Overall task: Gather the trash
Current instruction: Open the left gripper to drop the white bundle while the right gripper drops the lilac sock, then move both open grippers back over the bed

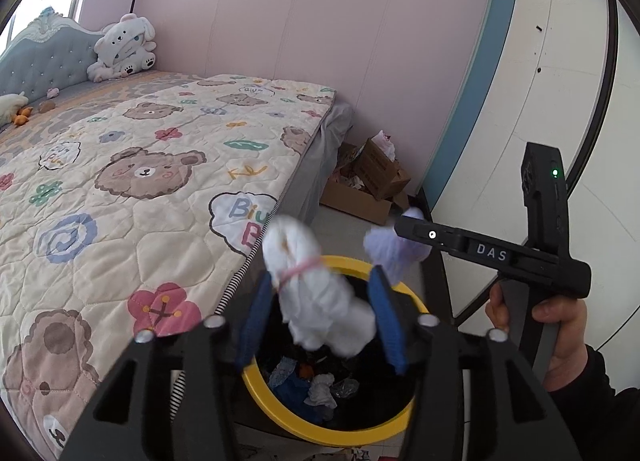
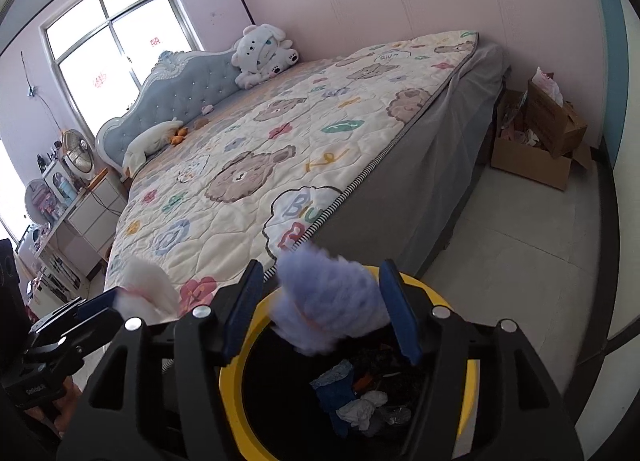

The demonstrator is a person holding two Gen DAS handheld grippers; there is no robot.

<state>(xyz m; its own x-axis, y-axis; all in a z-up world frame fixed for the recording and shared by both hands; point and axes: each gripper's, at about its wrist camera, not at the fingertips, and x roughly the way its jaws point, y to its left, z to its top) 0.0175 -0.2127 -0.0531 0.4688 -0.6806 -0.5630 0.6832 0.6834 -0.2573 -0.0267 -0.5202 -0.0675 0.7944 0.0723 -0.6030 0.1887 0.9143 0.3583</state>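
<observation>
Hovering over yellow-rimmed bin | left hand-held gripper spread, white bundle loose | right hand-held gripper spread, lilac bundle loose

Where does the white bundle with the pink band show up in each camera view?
Left wrist view: white bundle at lower centre, between the left gripper's blue pads.
Right wrist view: blurred white bundle at lower left.
Shared landmark: the yellow-rimmed bin below it.

Bin stood near, right of bed; trash inside; boxes far, beyond bed's foot, against wall.
</observation>
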